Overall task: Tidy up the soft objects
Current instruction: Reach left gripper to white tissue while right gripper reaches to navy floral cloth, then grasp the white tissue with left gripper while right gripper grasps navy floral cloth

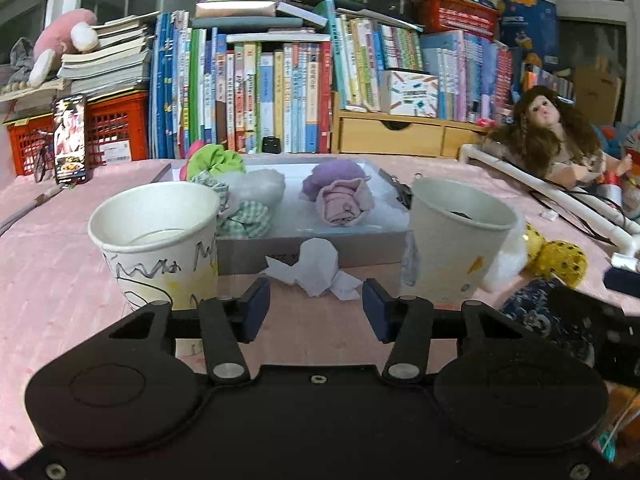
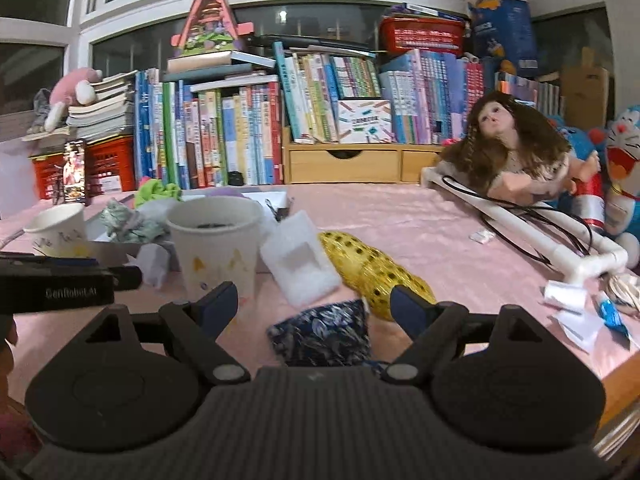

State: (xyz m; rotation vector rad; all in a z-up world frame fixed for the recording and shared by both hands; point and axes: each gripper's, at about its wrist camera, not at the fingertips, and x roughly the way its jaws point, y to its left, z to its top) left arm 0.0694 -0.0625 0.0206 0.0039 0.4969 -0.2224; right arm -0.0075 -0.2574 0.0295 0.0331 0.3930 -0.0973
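Pink, ribbed cloth covers the tabletop (image 1: 60, 280), backed by a wall of upright books (image 1: 260, 100) under dark windows. Left tongs (image 1: 316, 306) stand apart, empty, a crumpled white paper wad (image 1: 316, 266) just ahead between two white paper cups (image 1: 160, 240). Beyond lies a flat grey tray (image 1: 304, 240) holding rolled lilac cloths (image 1: 344, 200). Right tongs (image 2: 314, 304) gape over a dark floral fabric pouch (image 2: 324, 336), beside a yellow spotted bundle (image 2: 368, 268).
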